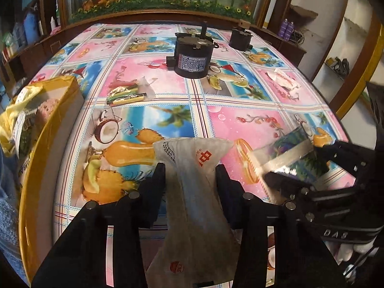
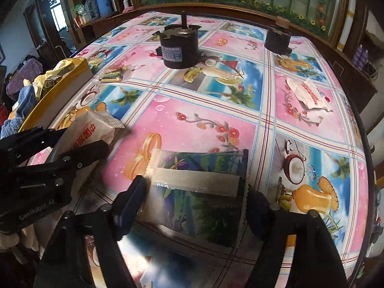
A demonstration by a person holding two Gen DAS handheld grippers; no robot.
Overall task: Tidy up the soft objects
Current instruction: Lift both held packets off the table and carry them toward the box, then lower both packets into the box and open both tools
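White soft packet [image 1: 192,182], matte and crinkled with red print, is pinched at its waist by the left gripper [image 1: 190,177]; its long axis runs along the fingers, away from the camera. Beside it, a glossy foil pouch [image 2: 199,192] with palm print and serrated end seals lies flat on the tablecloth [image 2: 216,124], long axis crosswise between the right gripper's [image 2: 194,199] jaws, which straddle it; whether the pads press cannot be told. Yellow box [image 1: 60,110] at left holds soft items. Two black cylindrical motors [image 1: 192,55] and another white packet [image 2: 309,93] stand farther off, well apart.
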